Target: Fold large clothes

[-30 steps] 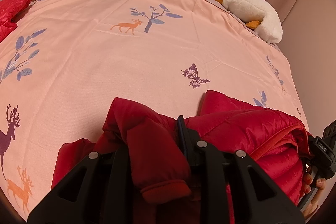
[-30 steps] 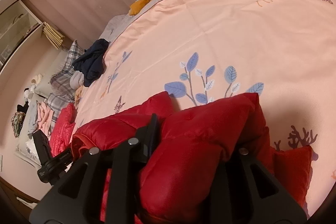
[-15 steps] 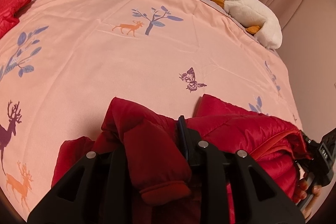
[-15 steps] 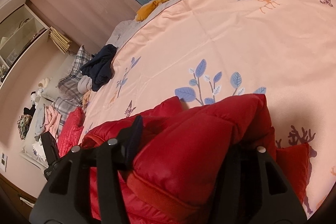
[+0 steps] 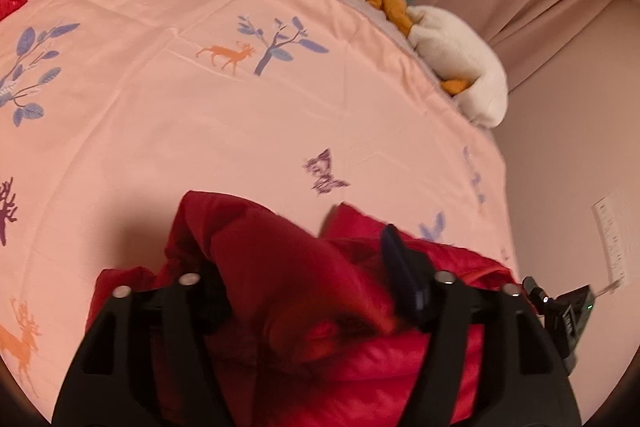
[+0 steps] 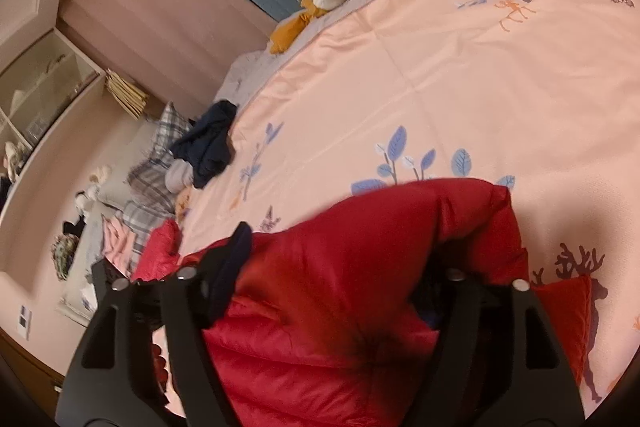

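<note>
We note both grippers, left (image 5: 304, 275) and right (image 6: 344, 267), jaws just spread and released; red puffer jacket (image 6: 360, 247) bunched between them on the pink duvet (image 5: 200, 131).

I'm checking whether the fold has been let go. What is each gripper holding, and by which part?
Nothing, it seems. Both the left gripper and right gripper have just been opening; folds of the red puffer jacket lie between the spread jaws, unpinched.
</note>
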Tool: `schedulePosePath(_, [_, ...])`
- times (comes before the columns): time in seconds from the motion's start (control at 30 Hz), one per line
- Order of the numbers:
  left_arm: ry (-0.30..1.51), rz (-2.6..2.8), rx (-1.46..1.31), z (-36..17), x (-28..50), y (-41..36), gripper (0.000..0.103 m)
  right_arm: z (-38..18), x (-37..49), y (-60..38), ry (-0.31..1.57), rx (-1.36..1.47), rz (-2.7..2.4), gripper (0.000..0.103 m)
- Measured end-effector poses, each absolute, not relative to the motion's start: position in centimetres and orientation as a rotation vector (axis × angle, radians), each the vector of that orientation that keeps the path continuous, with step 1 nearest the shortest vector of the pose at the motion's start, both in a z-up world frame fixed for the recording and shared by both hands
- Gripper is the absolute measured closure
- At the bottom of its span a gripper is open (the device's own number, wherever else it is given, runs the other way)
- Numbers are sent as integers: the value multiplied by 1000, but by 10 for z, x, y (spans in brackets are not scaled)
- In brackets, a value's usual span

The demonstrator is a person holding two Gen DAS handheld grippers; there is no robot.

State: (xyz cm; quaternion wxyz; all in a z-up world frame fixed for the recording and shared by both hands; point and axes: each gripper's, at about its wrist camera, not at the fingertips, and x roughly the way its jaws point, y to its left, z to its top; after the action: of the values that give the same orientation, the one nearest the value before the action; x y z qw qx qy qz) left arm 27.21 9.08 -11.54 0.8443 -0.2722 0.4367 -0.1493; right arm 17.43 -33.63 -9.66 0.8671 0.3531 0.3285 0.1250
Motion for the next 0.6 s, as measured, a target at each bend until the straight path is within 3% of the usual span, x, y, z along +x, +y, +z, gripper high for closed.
schedulePosePath(0.23, [900,-302,-634,-111,274,99,20,-88,170,-350,648,755,228,22])
schedulePosePath(0.37, [842,-243,-587,-101,273,107,8,-90,170,-356,646,748,191,21])
schedulePosePath(0.6, [831,-209,-480,-97,271,110,8,-89,168,-347,669,623,105,21])
